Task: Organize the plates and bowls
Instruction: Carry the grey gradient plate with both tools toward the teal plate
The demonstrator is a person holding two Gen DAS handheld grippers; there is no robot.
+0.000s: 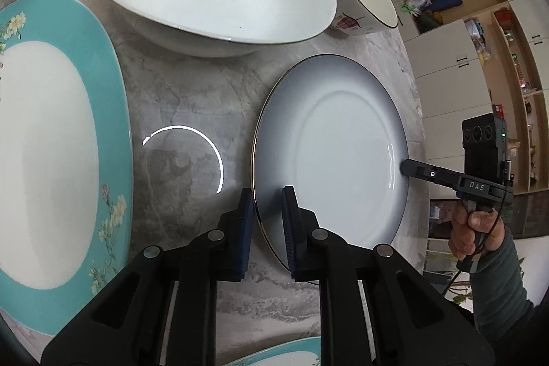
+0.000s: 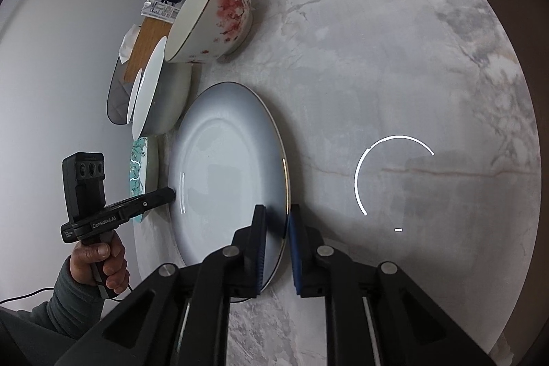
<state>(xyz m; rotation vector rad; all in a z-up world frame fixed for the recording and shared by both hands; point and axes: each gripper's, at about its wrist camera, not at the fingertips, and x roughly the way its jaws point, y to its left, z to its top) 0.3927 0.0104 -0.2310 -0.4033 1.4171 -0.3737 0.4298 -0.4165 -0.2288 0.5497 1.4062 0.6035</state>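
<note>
Teal-rimmed plate (image 1: 68, 139) cut off at left edge; shelf clutter (image 1: 514, 57) too small to tell.

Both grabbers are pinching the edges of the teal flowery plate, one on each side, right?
Not quite. Both grippers are pinching opposite edges, but of the grey plate, not the teal one. The left wrist view shows the left gripper on its near rim and the right gripper on the far rim. The teal plate sits untouched beside it.
</note>
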